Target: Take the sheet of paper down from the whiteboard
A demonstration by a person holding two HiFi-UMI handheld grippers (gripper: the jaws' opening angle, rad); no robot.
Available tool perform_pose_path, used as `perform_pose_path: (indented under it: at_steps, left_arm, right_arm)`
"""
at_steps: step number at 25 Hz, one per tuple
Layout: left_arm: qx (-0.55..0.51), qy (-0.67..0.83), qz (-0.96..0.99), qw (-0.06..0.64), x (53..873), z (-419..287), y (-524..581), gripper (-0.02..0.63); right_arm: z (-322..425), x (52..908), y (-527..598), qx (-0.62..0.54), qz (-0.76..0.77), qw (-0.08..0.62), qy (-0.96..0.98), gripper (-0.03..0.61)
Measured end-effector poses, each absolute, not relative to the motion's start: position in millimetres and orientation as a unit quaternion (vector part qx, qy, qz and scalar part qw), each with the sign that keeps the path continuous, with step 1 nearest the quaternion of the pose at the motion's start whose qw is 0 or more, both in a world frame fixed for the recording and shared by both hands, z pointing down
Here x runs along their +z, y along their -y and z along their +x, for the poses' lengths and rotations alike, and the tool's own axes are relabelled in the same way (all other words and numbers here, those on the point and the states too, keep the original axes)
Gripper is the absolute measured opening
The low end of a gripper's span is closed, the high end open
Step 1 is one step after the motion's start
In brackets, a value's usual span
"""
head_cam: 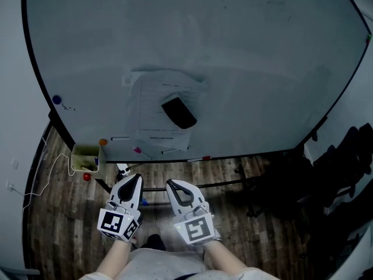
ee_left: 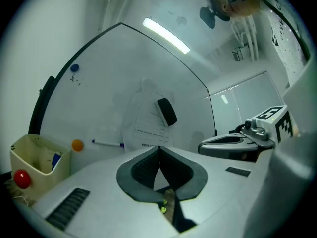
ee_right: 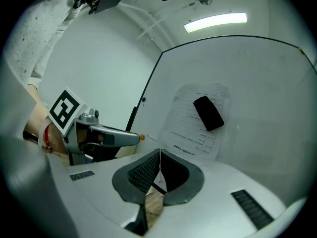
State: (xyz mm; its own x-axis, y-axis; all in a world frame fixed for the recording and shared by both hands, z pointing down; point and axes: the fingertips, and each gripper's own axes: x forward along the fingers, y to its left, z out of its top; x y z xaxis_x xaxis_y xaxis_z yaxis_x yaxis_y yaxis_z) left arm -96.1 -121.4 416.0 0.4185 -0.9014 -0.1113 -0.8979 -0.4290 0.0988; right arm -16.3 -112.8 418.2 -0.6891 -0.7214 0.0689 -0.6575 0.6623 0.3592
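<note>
The sheet of paper [head_cam: 152, 121] hung on the whiteboard [head_cam: 245, 51] under a black eraser [head_cam: 179, 112], far from my left gripper [head_cam: 134, 179] and right gripper [head_cam: 171, 185], both empty with fingers pressed together.

Dim overall, with a cool blue-grey cast in all three views. Lit from above by a ceiling light [ee_left: 166, 34], bright and slightly blown out in both gripper views. Soft, even sheen across whiteboard [head_cam: 245, 45], darker toward its rim. Floor [head_cam: 64, 214] murky, near black at right. Strong fisheye curvature at edges; black vignetted corners in gripper views. Closest foreground soft.
</note>
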Motion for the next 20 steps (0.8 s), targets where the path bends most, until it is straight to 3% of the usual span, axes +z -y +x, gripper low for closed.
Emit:
perform_pose_path:
  at_steps: [20]
  left_arm:
    - [-0.028, 0.538, 0.842, -0.043, 375.2, -119.4, 181.3, 0.017]
  right_arm:
    - [-25.3, 371.0, 168.5, -0.297, 0.411, 0.146, 0.849, 0.020]
